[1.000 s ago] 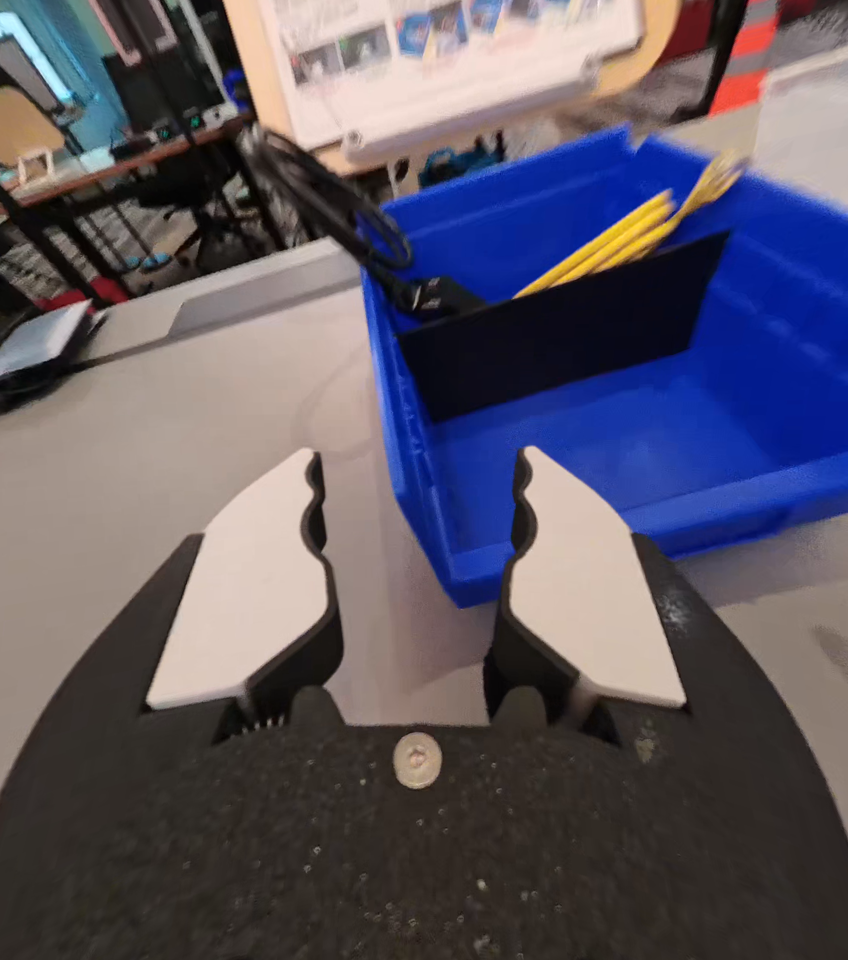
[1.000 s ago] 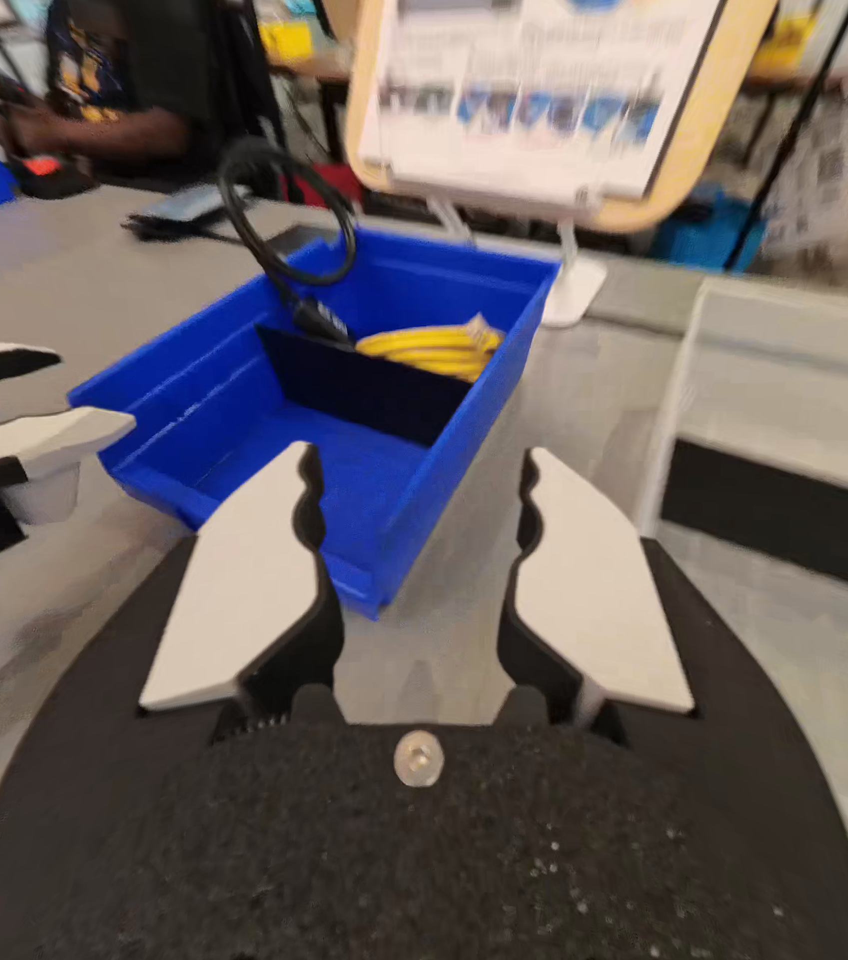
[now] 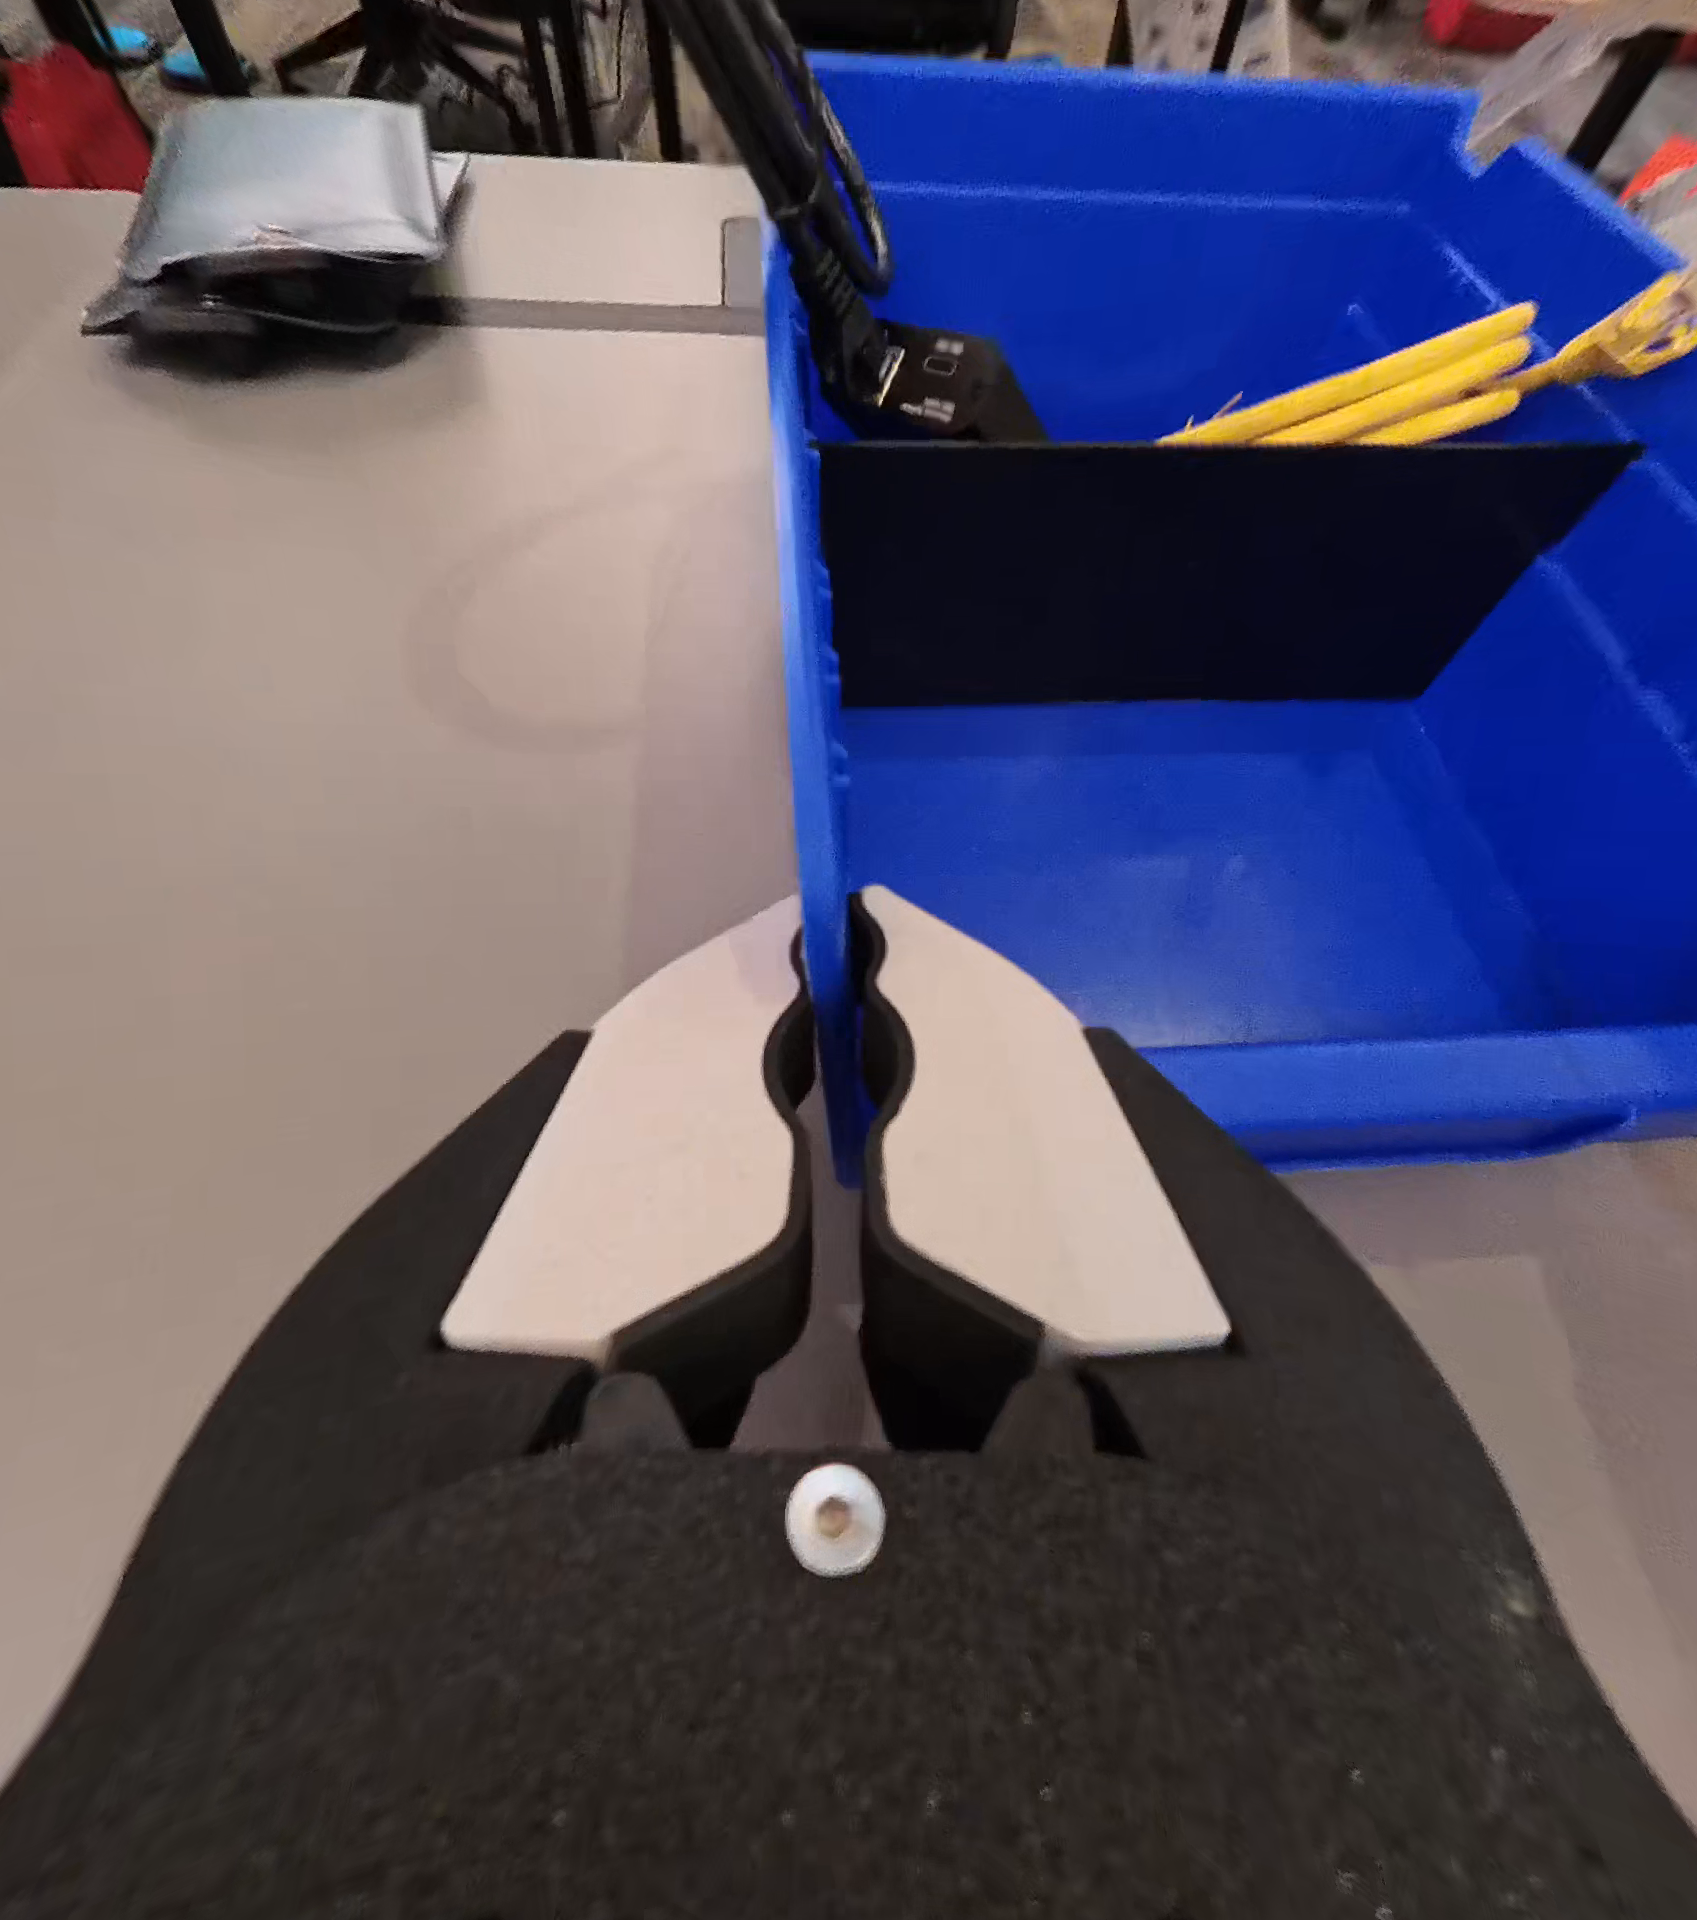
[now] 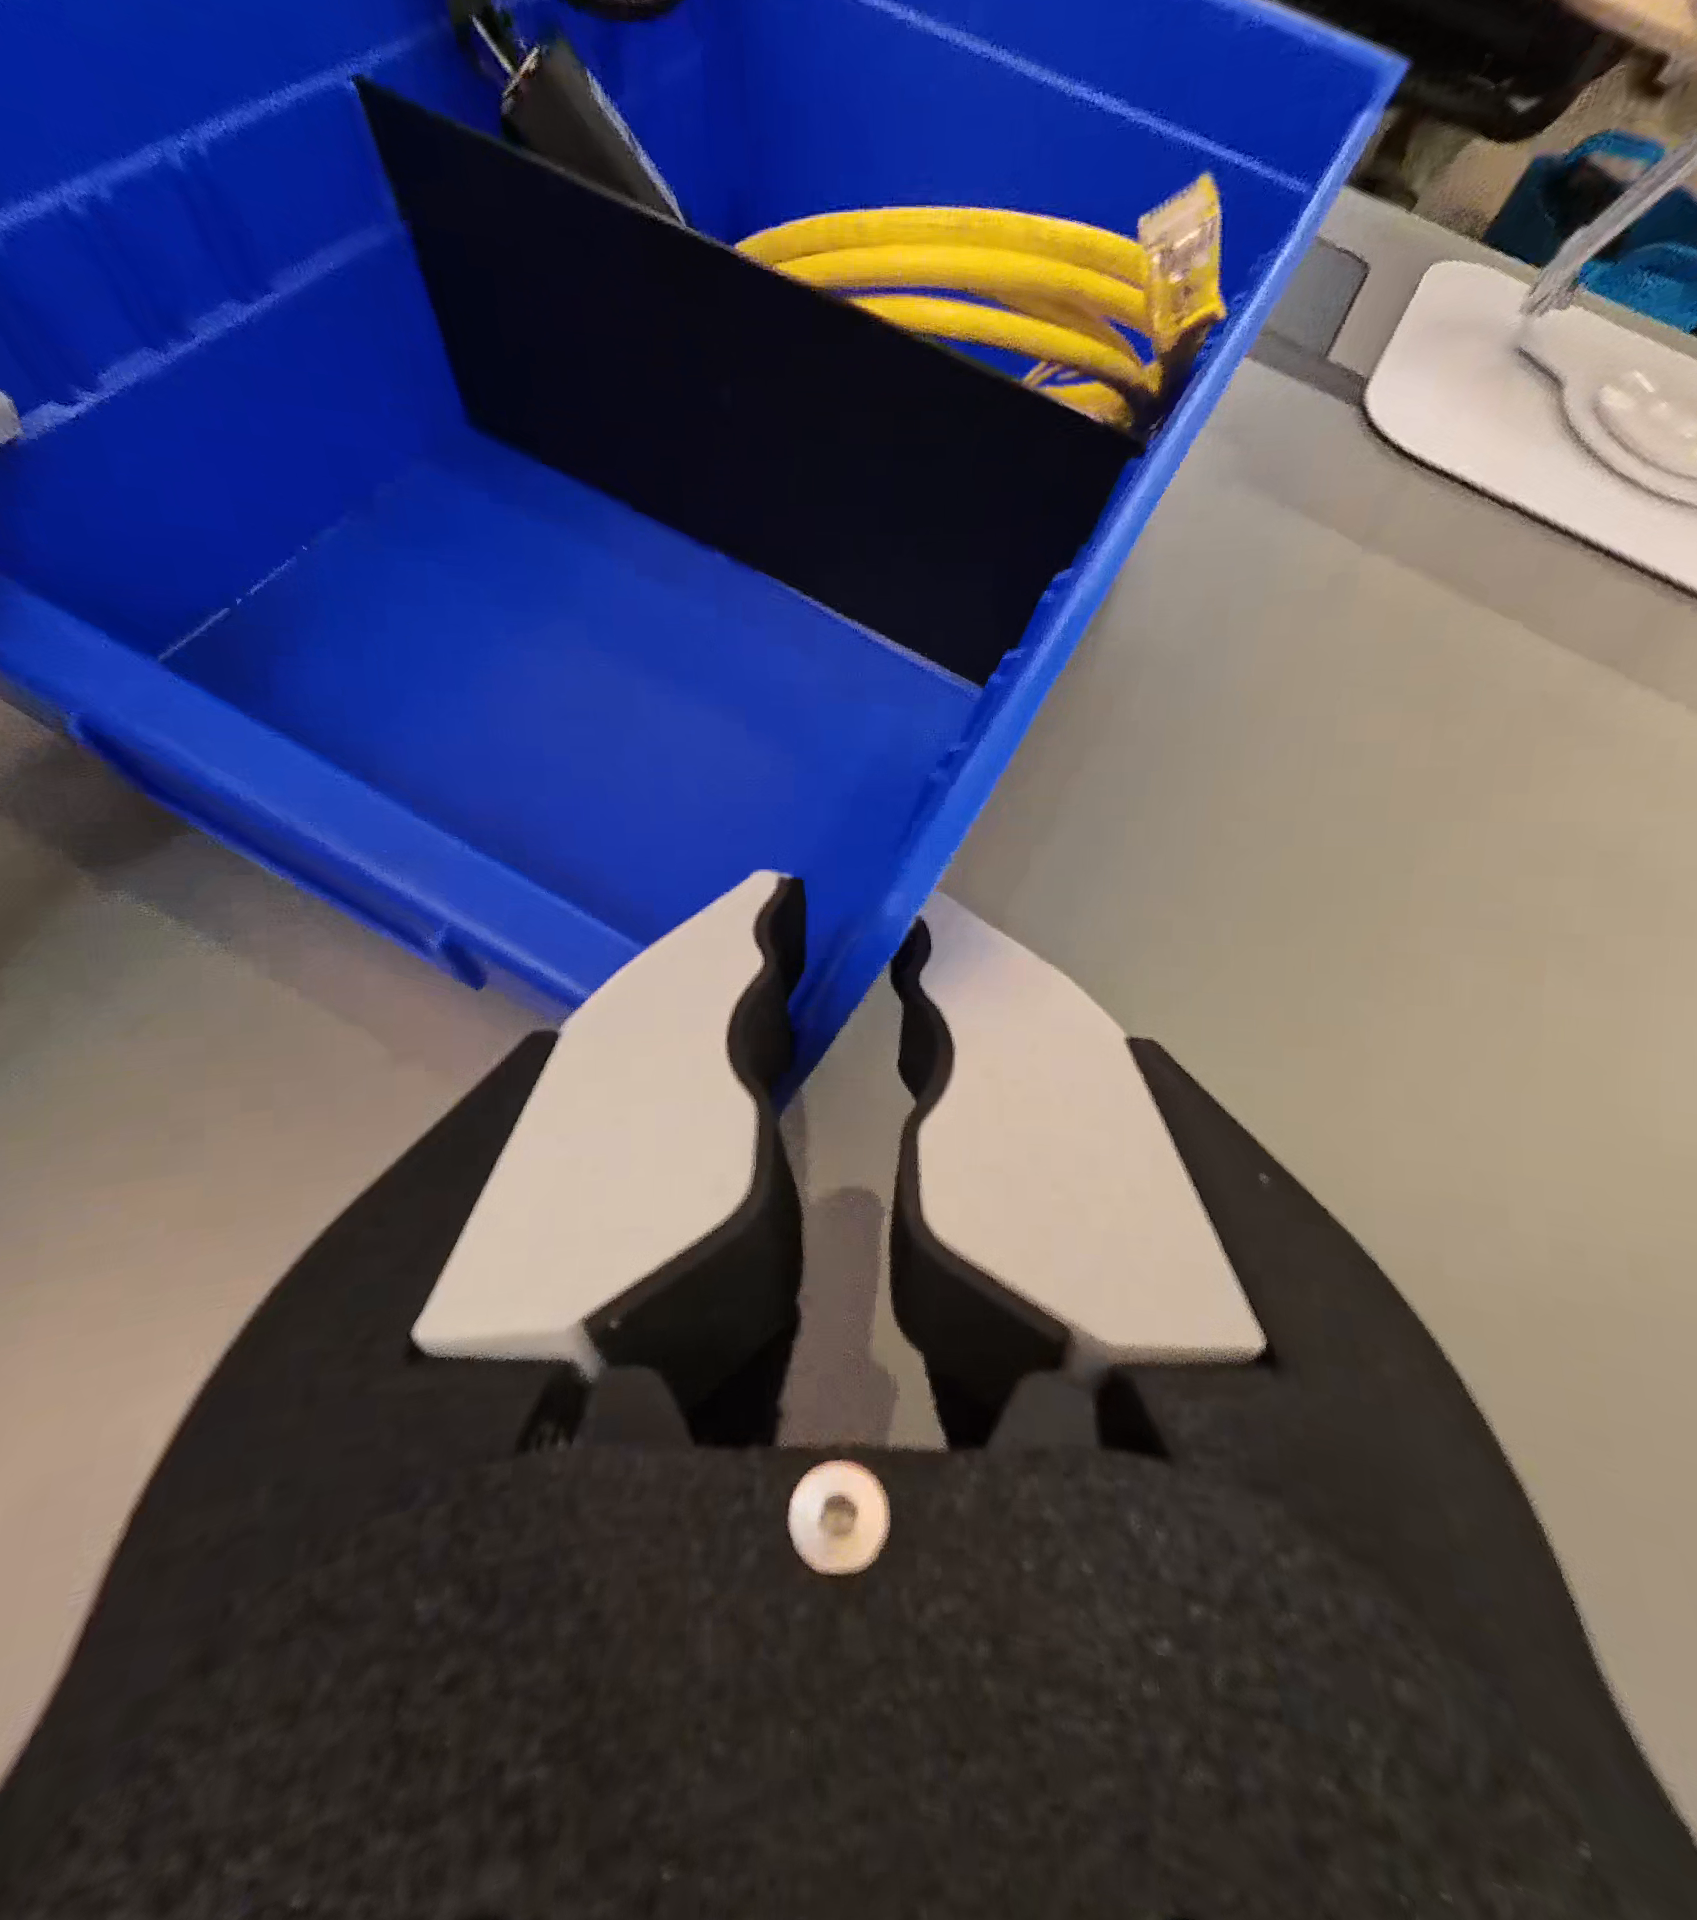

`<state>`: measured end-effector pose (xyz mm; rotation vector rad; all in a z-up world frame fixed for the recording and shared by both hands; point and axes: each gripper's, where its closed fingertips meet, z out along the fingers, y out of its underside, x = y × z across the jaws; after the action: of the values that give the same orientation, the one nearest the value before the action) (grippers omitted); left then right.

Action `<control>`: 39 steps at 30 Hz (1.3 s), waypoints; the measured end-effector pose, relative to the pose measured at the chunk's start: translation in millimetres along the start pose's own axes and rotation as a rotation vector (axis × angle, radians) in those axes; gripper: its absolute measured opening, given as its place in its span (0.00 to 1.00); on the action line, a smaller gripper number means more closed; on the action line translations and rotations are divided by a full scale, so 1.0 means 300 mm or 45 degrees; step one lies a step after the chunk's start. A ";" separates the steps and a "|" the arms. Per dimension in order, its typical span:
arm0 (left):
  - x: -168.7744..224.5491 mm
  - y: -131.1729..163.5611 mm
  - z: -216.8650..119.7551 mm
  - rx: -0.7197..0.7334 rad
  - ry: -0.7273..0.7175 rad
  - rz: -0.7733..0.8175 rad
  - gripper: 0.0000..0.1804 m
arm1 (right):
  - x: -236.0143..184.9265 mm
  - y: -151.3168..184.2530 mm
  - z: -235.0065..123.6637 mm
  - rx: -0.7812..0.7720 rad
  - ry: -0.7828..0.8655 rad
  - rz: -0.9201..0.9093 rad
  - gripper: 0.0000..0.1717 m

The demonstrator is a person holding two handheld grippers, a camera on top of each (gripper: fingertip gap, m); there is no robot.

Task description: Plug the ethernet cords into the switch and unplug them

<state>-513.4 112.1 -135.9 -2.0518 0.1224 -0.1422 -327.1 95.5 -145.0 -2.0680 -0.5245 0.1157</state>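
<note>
left gripper point(image 3: 828, 935) is clamping bin point(image 3: 1343, 883) wall | right gripper point(image 4: 849, 914) is clamping opposite wall | cords point(image 4: 979, 270) (yellow) and switch point(image 3: 958, 390) are lying behind divider point(image 3: 1187, 561) | markings blurred

The black divider point(image 3: 1187, 571) hides the lower part of the yellow ethernet cords point(image 3: 1363, 400) and of the black switch point(image 3: 958, 390); the black cable point(image 3: 802, 156) runs off the edge at 12 o'clock; the bin's point(image 3: 1446, 1091) side at 3 o'clock is cut off; the background is blurred.
</note>
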 end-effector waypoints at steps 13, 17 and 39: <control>0.046 -0.010 -0.032 -0.015 0.062 -0.087 0.13 | 0.070 -0.036 -0.145 0.111 -0.206 -0.260 0.19; 0.034 -0.054 -0.077 0.048 0.032 -0.098 0.19 | 0.246 -0.036 -0.325 0.257 -0.181 -0.261 0.22; 0.557 0.009 -0.215 0.242 0.346 0.143 0.25 | 1.328 0.509 -0.878 0.546 0.197 0.541 0.23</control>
<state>-358.3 29.7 -100.3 -1.8235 0.3775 -0.3497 157.3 -18.4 -82.3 -1.7180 0.0436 0.2887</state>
